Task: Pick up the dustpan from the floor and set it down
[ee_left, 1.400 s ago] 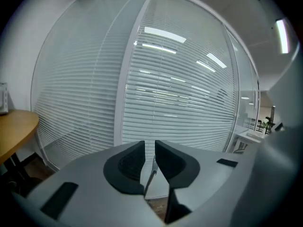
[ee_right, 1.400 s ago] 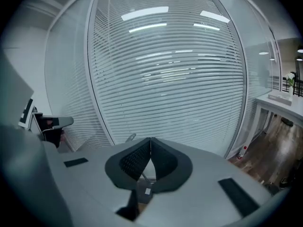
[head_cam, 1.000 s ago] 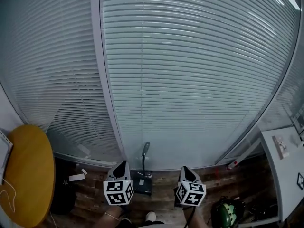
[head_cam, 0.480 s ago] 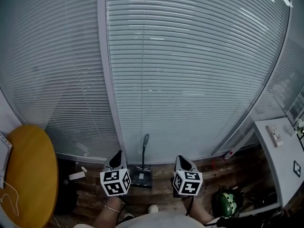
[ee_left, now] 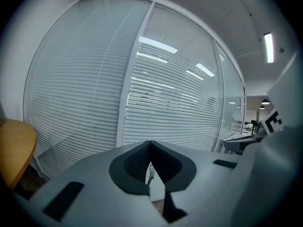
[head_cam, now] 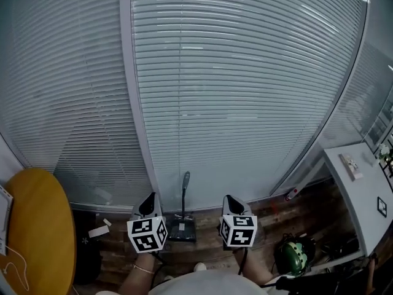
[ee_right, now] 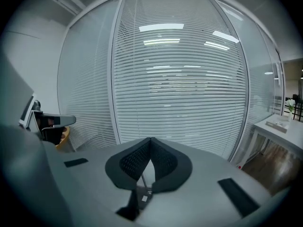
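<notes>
The dustpan (head_cam: 183, 230) stands on the wooden floor (head_cam: 206, 246) at the lower centre of the head view. Its dark pan lies flat on the boards and its long handle (head_cam: 185, 186) rises upright at the foot of the blind-covered glass wall (head_cam: 245, 103). It lies between the two hand-held grippers and a little beyond their tips, touched by neither. The left hand-held gripper (head_cam: 149, 200) is just to its left in the frame, and the right hand-held gripper (head_cam: 228, 200) is to its right across a wider gap. Both have their jaws pressed together with nothing in them. The wall closes off the far side, and its pale post (head_cam: 138, 134) runs up just left of the handle. A round yellow bench (head_cam: 37, 226) and a dark object (head_cam: 86, 254) crowd the lower left. A white bench (head_cam: 362, 195) and a green thing (head_cam: 293, 254) on the floor fill the lower right. Bare boards lie around the pan.
</notes>
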